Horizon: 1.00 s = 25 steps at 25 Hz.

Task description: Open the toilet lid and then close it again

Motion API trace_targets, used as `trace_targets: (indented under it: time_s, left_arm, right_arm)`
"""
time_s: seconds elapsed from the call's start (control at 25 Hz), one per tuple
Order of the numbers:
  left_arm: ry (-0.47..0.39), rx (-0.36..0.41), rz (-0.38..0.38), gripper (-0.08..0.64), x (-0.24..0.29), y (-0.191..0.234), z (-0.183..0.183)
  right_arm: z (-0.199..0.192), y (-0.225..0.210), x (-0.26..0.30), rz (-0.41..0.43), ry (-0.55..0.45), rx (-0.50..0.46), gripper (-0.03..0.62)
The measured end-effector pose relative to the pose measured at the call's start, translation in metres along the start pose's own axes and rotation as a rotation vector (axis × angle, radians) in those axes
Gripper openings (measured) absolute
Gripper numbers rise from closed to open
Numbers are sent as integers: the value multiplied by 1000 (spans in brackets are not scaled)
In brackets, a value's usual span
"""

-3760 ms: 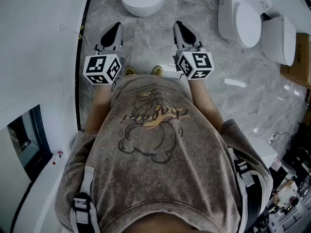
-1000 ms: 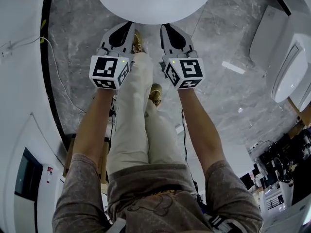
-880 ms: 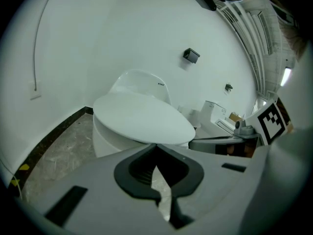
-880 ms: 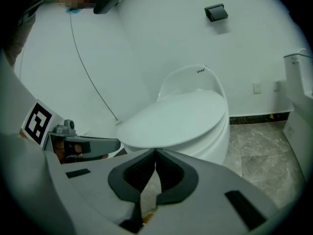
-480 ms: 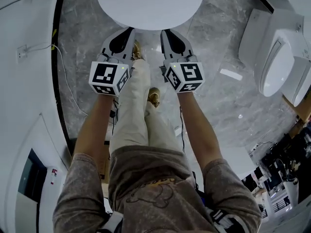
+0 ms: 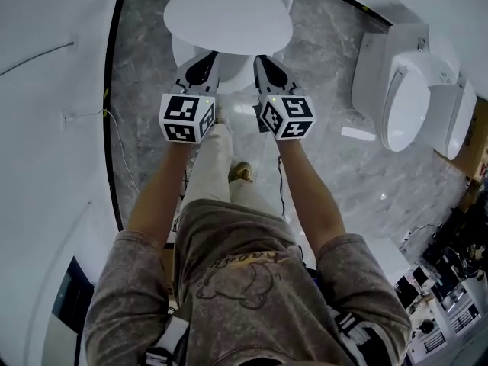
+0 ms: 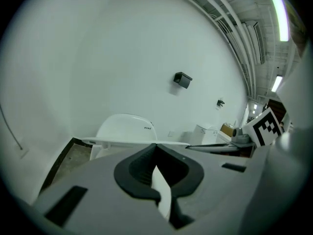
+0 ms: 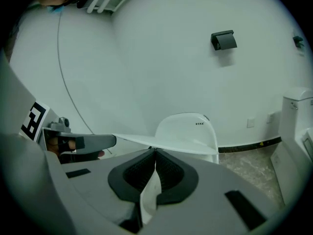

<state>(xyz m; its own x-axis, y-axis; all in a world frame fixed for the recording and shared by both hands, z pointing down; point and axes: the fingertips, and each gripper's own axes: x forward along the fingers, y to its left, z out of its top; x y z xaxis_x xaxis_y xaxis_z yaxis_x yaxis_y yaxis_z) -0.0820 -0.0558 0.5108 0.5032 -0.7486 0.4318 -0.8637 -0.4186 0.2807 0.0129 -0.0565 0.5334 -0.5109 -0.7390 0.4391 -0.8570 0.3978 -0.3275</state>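
opening is judged part done: the toilet lid point(image 6: 229, 14) stands partly raised over the bowl point(image 6: 181, 52), its near rim at the tips of the left tongs point(image 6: 206, 61) and right tongs point(image 6: 264, 63), both clenched empty; full opening and closing remain.

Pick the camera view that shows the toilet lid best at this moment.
The head view. It looks down on the toilet lid and shows its broad oval top surface and outline. The left gripper view catches the lid only edge-on, as a thin white strip. The right gripper view shows the same thin edge, so neither reveals its shape.
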Motion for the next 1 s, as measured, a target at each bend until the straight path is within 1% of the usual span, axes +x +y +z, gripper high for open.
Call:
trace_targets:
  time_s: [0.16,0.4,0.68,0.84,1.0]
  left_arm:
    - [-2,15,-28,9,14,1,40]
    - [-14,20,-33,9,37,3,82]
    - [-46,38,-37,9,77,9,138]
    - [-55,40,-21,9,105,19,172]
    - [-64,26,3,9,134,31,200]
  right_arm:
    - [38,-8,9,-30,-6,15,28]
    - [79,-22,22,-41,10,27,28]
    - [132,-46,47,-27,-4,26,28]
    - [164,-60,68,-6,-1,12,28]
    - [191,-74,93,25,15,-21,28]
